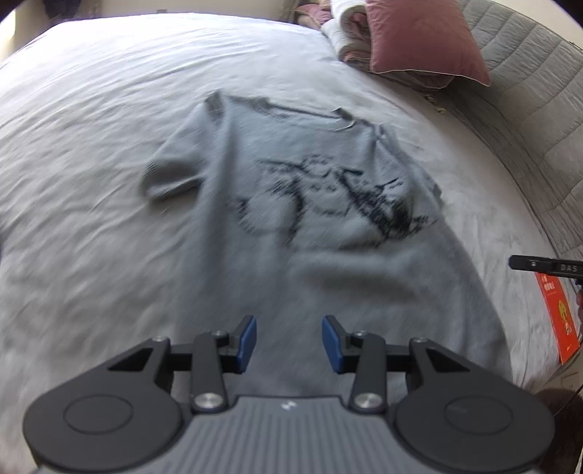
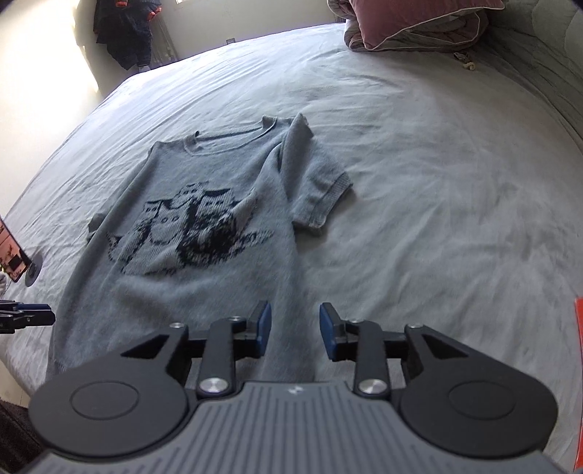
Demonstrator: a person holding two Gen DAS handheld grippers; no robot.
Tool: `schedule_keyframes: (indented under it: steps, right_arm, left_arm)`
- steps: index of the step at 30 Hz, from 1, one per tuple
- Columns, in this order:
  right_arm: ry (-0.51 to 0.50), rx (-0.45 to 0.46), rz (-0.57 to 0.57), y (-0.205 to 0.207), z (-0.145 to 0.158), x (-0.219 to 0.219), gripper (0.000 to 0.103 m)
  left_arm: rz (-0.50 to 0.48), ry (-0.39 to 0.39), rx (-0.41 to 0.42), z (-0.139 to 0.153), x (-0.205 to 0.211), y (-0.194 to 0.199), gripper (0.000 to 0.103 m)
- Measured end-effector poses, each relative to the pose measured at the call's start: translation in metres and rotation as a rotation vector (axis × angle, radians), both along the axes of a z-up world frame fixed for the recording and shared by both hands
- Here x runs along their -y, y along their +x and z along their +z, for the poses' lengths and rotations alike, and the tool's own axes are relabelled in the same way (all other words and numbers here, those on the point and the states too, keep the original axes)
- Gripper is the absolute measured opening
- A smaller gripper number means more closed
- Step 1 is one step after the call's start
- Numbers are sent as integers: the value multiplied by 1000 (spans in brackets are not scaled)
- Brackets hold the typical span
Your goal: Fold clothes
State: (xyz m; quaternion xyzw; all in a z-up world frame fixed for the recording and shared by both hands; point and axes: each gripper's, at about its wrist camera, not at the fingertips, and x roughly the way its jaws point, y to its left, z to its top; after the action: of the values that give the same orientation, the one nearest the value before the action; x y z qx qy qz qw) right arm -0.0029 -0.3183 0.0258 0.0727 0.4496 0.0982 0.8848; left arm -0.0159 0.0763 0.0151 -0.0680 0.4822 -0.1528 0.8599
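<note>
Two pairs of blue-padded fingers stand parted, with nothing clamped between them. The left gripper (image 1: 289, 342) sits at the bottom centre of the left wrist view, its fingers (image 1: 247, 341) set a moderate gap apart above the lower hem area of the grey sweater (image 1: 291, 189); no fabric is pinched. The right gripper (image 2: 295, 333) sits at the bottom centre of the right wrist view, its fingers (image 2: 264, 328) likewise apart, over the lower right edge of the sweater (image 2: 204, 233).

The sweater lies front-up on the bed (image 1: 91, 146), collar toward the top of both frames, with a dark knitted pattern across the chest. In the right wrist view one short sleeve spreads out to the right of the body; the opposite sleeve is mostly hidden under the left edge. The left wrist view is motion-blurred.

A pink pillow (image 1: 422, 40) rests on folded bedding at the upper right of the left wrist view. An orange book (image 1: 557, 321) lies at the right edge. A phone on a stand (image 2: 14, 251) stands at the left edge of the right wrist view. Dark clothing (image 2: 124, 29) hangs at the upper left.
</note>
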Motion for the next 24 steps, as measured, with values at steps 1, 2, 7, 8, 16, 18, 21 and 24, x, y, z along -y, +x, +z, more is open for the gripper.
schedule_keyframes:
  steps: [1,2,7,8,16,18,21,24]
  right_arm:
    - [1,-2,1,8,-1,2,34]
    - [3,-5,1,15,-3,4,34]
    - [34,-21,4,51,-17,15,34]
    - [41,-25,5,59,-20,17,34]
    - [227,-51,-15,109,-64,48,34]
    - [272,-41,-19,117,-73,54,34]
    - [336,-16,-21,127,-83,61,34]
    - [380,21,-19,137,-87,64,34]
  left_arm:
    - [-8,-2,5,0,7,8,41]
    - [-15,-6,7,-1,14,16,41]
    - [-41,-25,16,-8,51,54,41]
    - [-46,-29,17,-10,59,61,41]
    - [-50,-70,40,-41,109,114,40]
    - [-44,-67,51,-49,120,127,39]
    - [-37,-61,83,-58,135,144,39]
    - [-34,-57,128,-61,145,161,39]
